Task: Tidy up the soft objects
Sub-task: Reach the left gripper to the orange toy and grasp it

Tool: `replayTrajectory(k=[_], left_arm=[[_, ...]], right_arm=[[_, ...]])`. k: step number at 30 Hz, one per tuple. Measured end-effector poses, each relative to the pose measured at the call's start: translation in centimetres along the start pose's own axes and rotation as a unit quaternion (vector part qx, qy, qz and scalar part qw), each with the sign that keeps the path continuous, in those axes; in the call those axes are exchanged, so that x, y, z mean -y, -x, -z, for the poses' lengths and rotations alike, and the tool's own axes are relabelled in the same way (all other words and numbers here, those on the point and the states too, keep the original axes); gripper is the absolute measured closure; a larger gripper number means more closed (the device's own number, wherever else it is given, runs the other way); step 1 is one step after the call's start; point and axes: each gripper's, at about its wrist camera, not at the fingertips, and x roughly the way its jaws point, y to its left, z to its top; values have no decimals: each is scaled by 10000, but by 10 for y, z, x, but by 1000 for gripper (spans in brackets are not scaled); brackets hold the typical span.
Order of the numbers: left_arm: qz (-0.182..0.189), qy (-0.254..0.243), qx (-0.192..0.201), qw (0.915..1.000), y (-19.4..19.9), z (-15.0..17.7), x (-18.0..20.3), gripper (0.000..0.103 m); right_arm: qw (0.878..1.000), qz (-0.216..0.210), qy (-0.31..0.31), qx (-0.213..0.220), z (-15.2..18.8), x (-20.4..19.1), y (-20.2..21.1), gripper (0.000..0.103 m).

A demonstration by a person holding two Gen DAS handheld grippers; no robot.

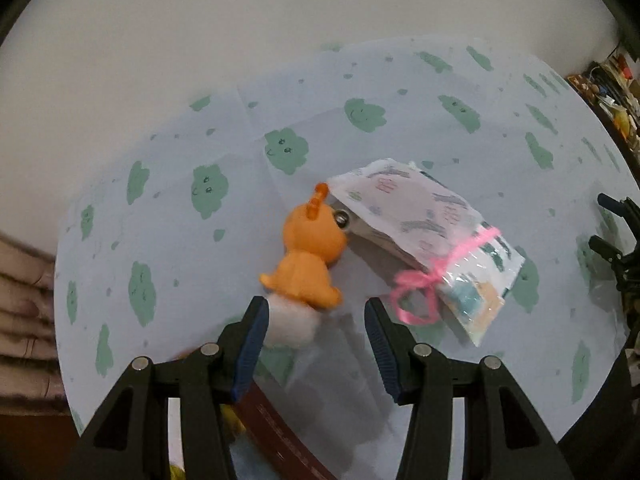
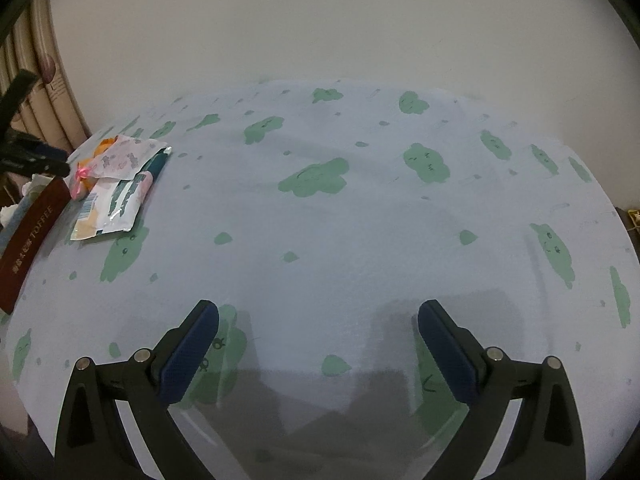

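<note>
Orange plush toy (image 1: 306, 258): lying on pale blue tablecloth with green cloud prints (image 1: 200, 264), head touching tissue packs.
Plastic tissue packs tied with pink ribbon (image 1: 432, 248): just beside toy.
White fluffy ball (image 1: 290, 324): against left finger's inner pad.
Left gripper (image 1: 314, 350): jaws apart, gripping nothing.
Right gripper (image 2: 318, 350): wide, empty, over bare cloth.
Dark red box (image 2: 30, 240): table's left edge.

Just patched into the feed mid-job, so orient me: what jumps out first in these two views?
An orange plush toy lies mid-table on the cloud-print cloth, its head tucked under a packet bundle tied with pink yarn. The open left gripper hangs just short of the toy. The right gripper, wide open and empty, is over bare cloth, with a dark red box at the table's left edge.
</note>
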Motion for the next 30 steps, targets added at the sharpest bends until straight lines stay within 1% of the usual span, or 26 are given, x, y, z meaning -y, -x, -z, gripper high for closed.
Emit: replayTrajectory(k=[2, 5, 6, 9, 13, 14, 16, 17, 18, 19, 20, 23, 24, 26, 27, 28, 30], left_arm=[[62, -73, -13, 10000, -3, -5, -5, 52], [421, -157, -137, 9989, -11, -16, -8, 52], [449, -209, -175, 9986, -14, -18, -8, 52], [239, -376, -276, 9986, -25, -27, -5, 52], [201, -406, -468, 9979, -44, -34, -10, 52], [306, -392, -504, 9975, -48, -35, -11, 52], [471, -326, -456, 9973, -53, -36, -12, 52], [558, -267, -467, 9970, -56, -36, -13, 53], [687, -169, -555, 9959, -62, -35, -14, 57], [680, -103, -629, 9956, -66, -34, -14, 61], [524, -61, -597, 9968, -69, -33, -15, 63], [476, 212, -389, 9979, -62, -28, -19, 65], [387, 302, -306, 9983, -59, -26, -21, 65], [68, 559, -125, 9983, -50, -19, -26, 65], [-88, 759, -25, 9971, -43, -16, -30, 65], [-200, 1075, 108, 9939, -34, -11, -37, 65], [-197, 1651, 354, 9854, -14, 0, -45, 65]], right_arm=[[10000, -21, 7, -52, 0, 0, -2, 4], [9999, -49, 32, -134, 0, -1, -6, 4], [9999, -48, 36, -153, 0, -1, -6, 4], [9998, -49, 39, -167, 0, -1, -7, 4], [9998, -47, 43, -165, 0, -1, -7, 4], [9998, -49, 42, -164, 0, -1, -7, 4], [9998, -59, 47, -162, 0, -1, -7, 3], [9998, -61, 46, -164, 0, -1, -7, 3], [9998, -63, 46, -163, 0, -1, -7, 3], [9998, -68, 43, -165, 0, -1, -7, 2], [9998, -72, 38, -169, 0, -1, -7, 2], [9998, -97, 24, -163, 0, 0, -7, 2], [9998, -113, 12, -159, 1, 1, -6, 2], [9998, -124, 0, -158, 0, 2, -6, 2], [9998, -127, -2, -155, 0, 2, -6, 2], [9998, -127, -3, -153, 0, 2, -6, 2], [9998, -109, -6, -157, 0, 1, -6, 2]])
